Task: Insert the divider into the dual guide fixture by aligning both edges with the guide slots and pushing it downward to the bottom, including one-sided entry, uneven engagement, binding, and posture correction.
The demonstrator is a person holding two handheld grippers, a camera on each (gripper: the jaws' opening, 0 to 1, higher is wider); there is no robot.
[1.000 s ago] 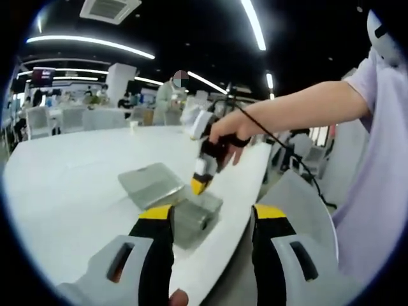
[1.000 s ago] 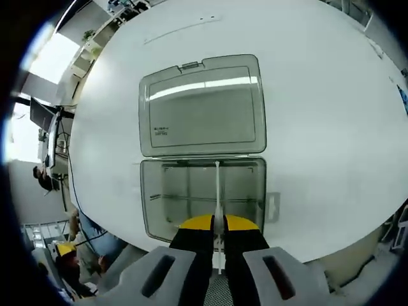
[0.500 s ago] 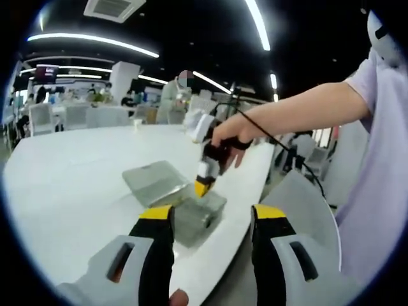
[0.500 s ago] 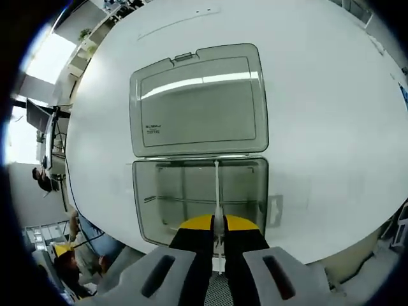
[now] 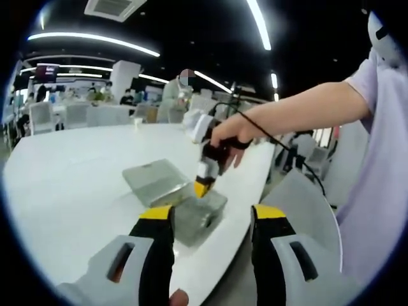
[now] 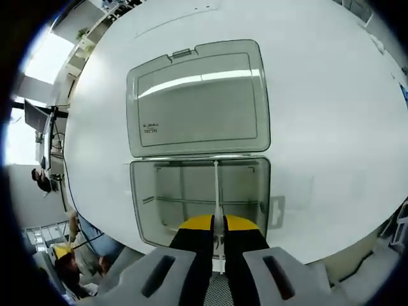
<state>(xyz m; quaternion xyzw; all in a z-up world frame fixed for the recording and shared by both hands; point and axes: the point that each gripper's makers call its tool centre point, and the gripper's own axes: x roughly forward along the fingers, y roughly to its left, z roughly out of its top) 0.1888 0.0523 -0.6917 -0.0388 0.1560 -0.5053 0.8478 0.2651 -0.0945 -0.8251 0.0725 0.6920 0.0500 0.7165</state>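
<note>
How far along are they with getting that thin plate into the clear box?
Done: the box lies open on the table, lid folded flat. In hand: the right gripper pinches the thin divider edge-on over the box; whether its edges sit in the slots can't be told. Left: pushing it to the bottom. The left gripper waits open.

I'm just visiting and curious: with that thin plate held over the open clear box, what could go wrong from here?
The right hand-held gripper pinches the thin divider by one end, so it may tilt and bind. The clear box sits by the table edge, and the left hand-held gripper hangs open away from it, so a push might shift it.
</note>
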